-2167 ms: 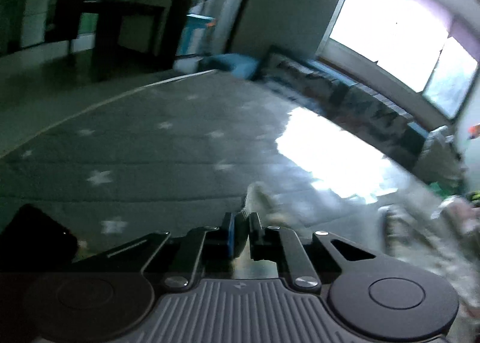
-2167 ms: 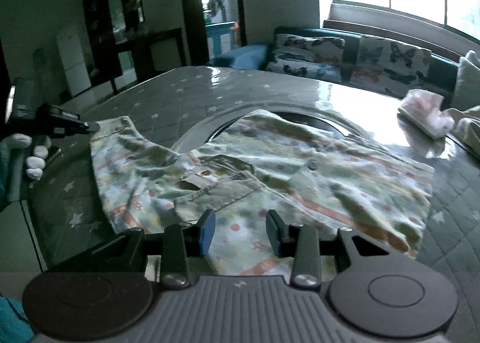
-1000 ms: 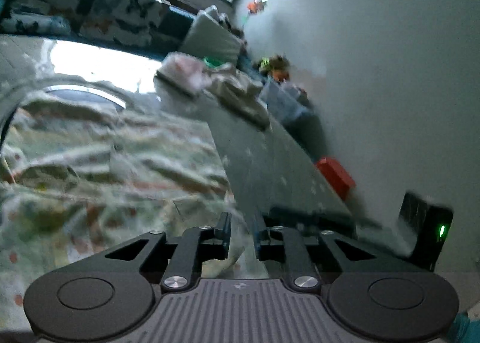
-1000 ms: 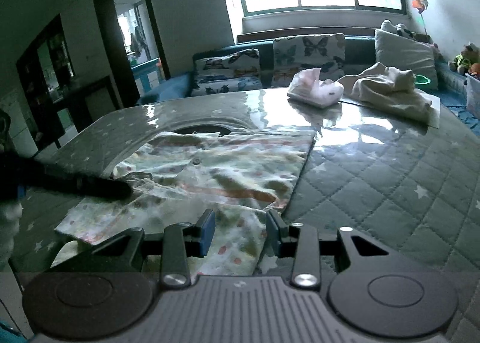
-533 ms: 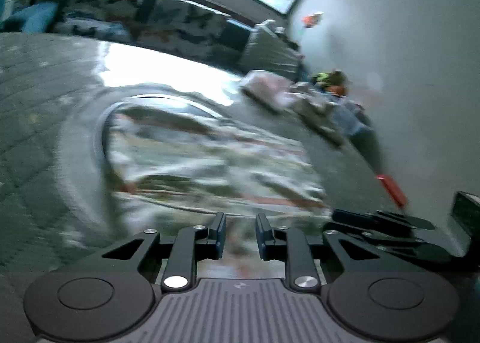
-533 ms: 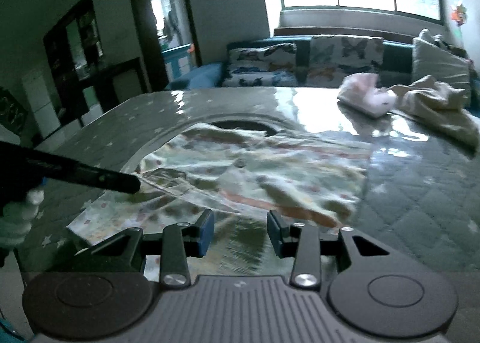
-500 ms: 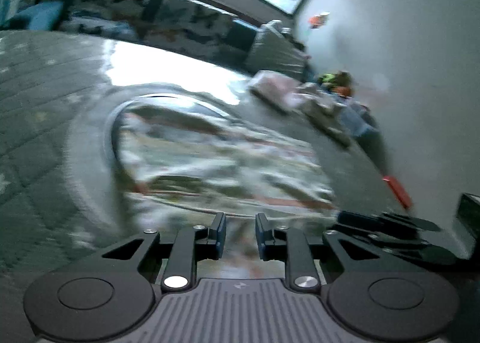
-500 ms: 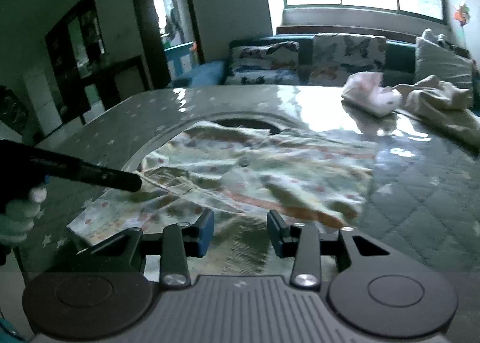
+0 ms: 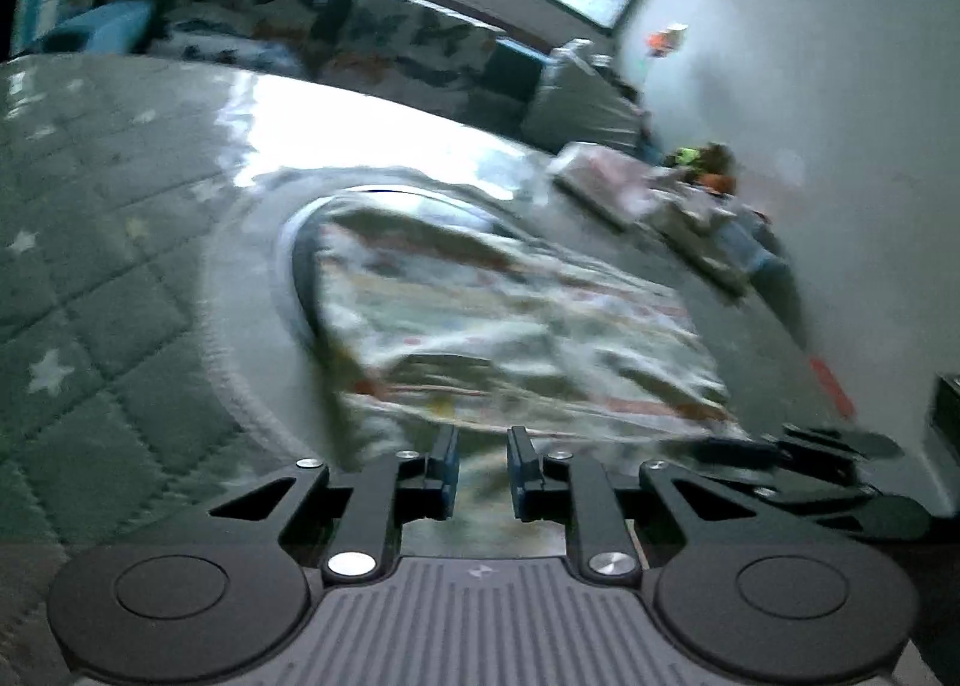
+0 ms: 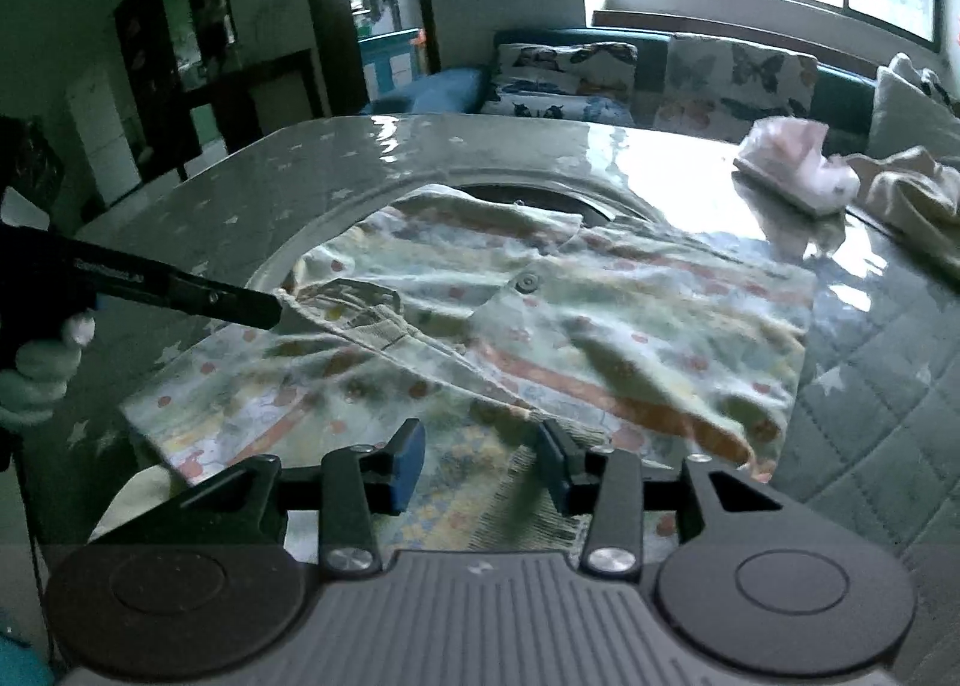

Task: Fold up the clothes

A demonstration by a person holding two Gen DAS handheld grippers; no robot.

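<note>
Patterned shirt (image 10: 540, 326) just beyond the opening right claw (image 10: 480, 467)

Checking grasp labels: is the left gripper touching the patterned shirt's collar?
Touching. The right wrist view shows the left gripper tip meeting the collar edge of the patterned shirt, no gap visible. Whether it grips is unclear.

A line of small pale print ran along the left gripper (image 10: 279, 316), too blurred to read; nothing else carried words.
</note>
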